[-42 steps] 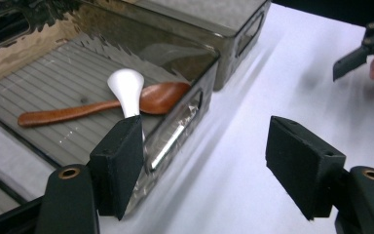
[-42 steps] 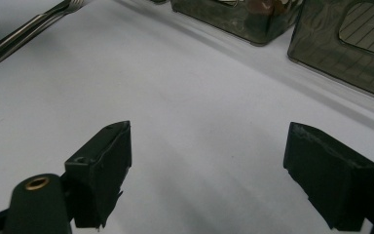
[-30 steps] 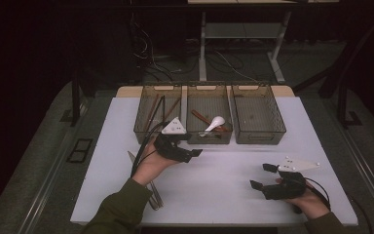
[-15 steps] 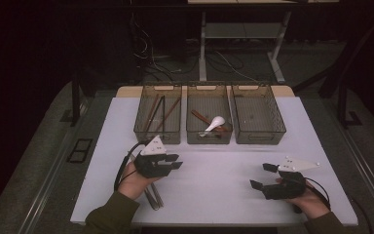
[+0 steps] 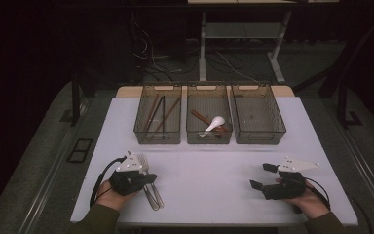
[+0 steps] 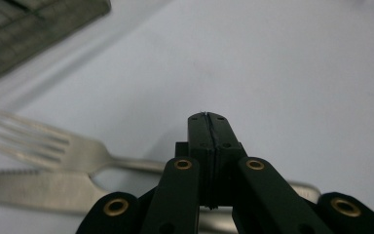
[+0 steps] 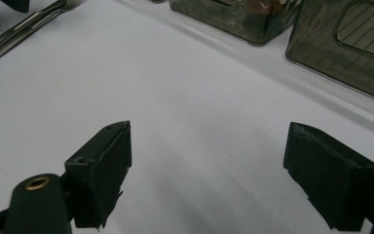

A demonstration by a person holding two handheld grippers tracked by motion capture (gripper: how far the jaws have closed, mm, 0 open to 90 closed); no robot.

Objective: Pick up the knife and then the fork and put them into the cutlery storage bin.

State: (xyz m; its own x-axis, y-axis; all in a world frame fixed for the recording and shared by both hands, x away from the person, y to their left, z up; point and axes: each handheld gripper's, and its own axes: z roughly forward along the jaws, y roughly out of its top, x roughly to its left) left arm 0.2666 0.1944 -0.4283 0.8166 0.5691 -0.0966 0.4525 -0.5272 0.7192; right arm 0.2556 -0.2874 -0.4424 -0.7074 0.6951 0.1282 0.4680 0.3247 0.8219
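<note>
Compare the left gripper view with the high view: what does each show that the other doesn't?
Left gripper view alone: the left gripper jaws pressed flat together with nothing between them, and a serrated knife blade beside the fork tines. High view alone: three bins, the white spoon in the middle one, chopsticks in the left one, and the right gripper with jaws apart. Both: fork, white table, left gripper.

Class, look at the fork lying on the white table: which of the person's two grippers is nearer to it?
Left. The left gripper, jaws shut with nothing between them, sits right over the fork near the table's left front. The right gripper, jaws open, rests far across the table by the right front.
</note>
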